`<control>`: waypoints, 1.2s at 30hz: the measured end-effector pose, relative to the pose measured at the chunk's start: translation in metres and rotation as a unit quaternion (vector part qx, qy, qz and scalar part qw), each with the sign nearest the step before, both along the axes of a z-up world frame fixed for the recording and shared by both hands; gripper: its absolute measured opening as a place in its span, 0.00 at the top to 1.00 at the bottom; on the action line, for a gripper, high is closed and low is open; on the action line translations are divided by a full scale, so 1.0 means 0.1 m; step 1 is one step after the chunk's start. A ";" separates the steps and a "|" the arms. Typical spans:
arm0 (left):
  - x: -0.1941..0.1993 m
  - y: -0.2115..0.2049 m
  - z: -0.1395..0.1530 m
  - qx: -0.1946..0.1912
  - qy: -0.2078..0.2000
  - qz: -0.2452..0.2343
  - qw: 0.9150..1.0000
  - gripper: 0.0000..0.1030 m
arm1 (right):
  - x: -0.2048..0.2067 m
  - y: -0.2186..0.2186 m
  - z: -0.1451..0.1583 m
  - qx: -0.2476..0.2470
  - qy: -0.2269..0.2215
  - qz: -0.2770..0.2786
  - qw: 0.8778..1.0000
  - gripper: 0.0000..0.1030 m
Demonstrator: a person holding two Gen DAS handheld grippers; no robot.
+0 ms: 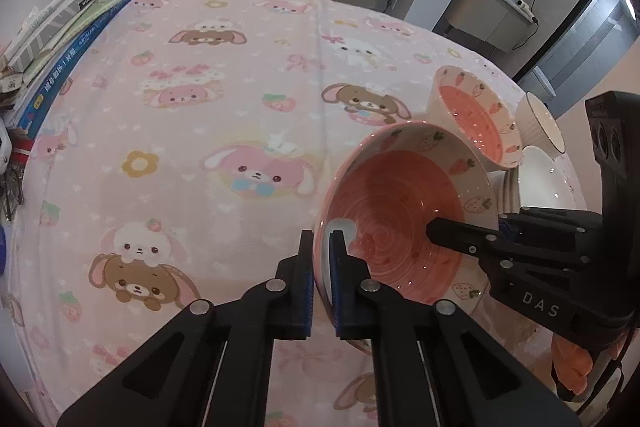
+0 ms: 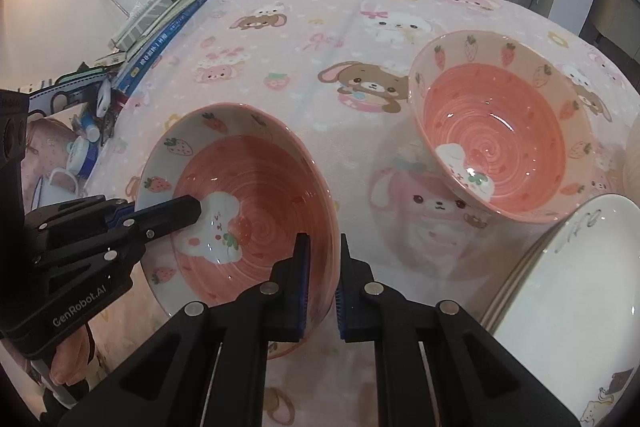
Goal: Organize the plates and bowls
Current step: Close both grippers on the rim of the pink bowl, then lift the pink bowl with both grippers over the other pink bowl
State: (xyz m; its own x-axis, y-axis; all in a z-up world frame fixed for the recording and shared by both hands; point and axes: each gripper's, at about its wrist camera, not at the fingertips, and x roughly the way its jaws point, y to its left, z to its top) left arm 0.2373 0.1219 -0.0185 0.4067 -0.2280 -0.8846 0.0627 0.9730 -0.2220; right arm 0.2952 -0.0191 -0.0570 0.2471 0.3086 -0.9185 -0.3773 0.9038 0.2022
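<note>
Left wrist view shows the near bowl tipped on the tablecloth, its pink inside facing sideways. The left gripper pinches one side of its rim, one finger inside the bowl and one outside. The right gripper pinches the opposite side of the rim the same way, so both hold the near bowl at once. Beyond this bowl stands a second bowl of the same pattern, apart from it. A stack of white plates lies beside the second bowl, and a ribbed cup sits just past the plates. Books lie along the tablecloth's far edge, well apart from the bowl.
</note>
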 end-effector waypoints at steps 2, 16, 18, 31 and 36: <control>-0.02 -0.06 0.09 0.004 -0.009 -0.003 1.000 0.95 | -0.03 -0.05 0.07 0.006 -0.004 -0.003 1.000 0.88; 0.23 -0.59 0.76 0.002 -0.089 -0.020 0.996 0.95 | 0.05 -0.57 0.83 0.026 -0.082 -0.044 0.995 0.88; 0.31 -0.66 0.82 -0.009 -0.104 -0.024 0.994 0.95 | 0.12 -0.67 0.95 0.028 -0.096 -0.050 0.994 0.88; 0.91 -1.02 0.62 -0.017 -0.070 -0.030 0.997 0.95 | 0.69 -1.16 0.89 0.048 -0.078 -0.097 0.991 0.88; 0.98 -1.10 0.41 -0.011 -0.047 -0.032 0.998 0.95 | 0.79 -1.24 0.63 0.051 -0.051 -0.111 0.991 0.88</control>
